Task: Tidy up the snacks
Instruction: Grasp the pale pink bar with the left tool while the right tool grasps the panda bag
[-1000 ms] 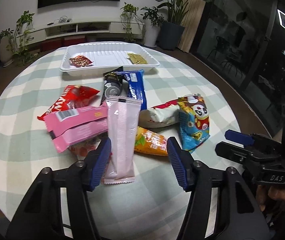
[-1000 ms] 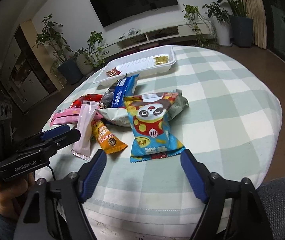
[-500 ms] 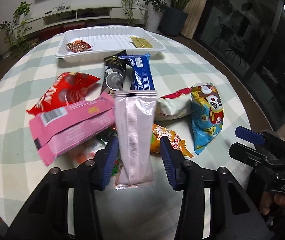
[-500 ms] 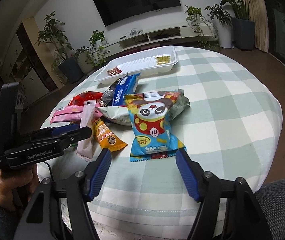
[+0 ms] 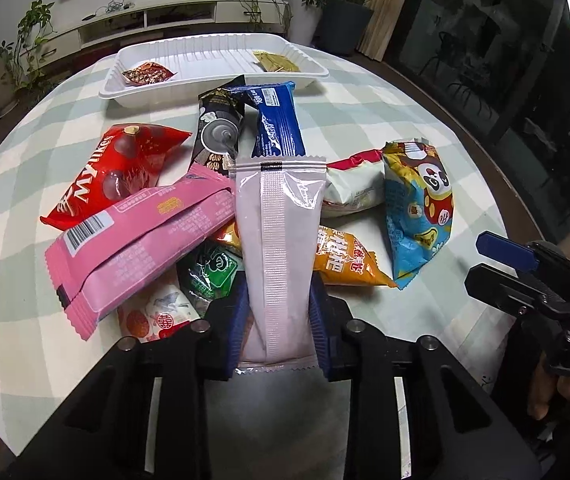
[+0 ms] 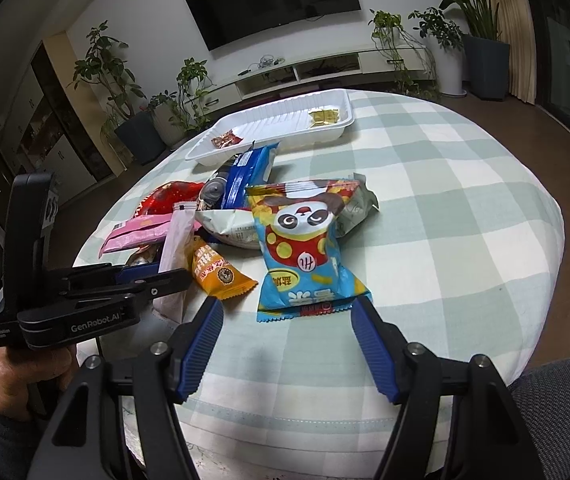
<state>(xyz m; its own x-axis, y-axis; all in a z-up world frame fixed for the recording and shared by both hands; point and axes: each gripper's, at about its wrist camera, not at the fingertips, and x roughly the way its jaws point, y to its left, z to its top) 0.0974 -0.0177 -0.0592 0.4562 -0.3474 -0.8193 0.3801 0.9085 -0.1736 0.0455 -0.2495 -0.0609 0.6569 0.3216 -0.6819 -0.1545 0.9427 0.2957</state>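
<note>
The left gripper (image 5: 278, 320), wide open a moment ago, is now clamping the near end of the pale pink packet (image 5: 277, 240) atop the snack pile, readying a carry to the white tray (image 5: 221, 80), while the right gripper (image 6: 289, 344) is hovering agape before the panda bag (image 6: 305, 248).

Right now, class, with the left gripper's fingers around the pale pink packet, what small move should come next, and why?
Probably lift it slightly. The left gripper is closed on the pale pink packet, which overlaps the orange packet; the white tray lies beyond the pile.
</note>
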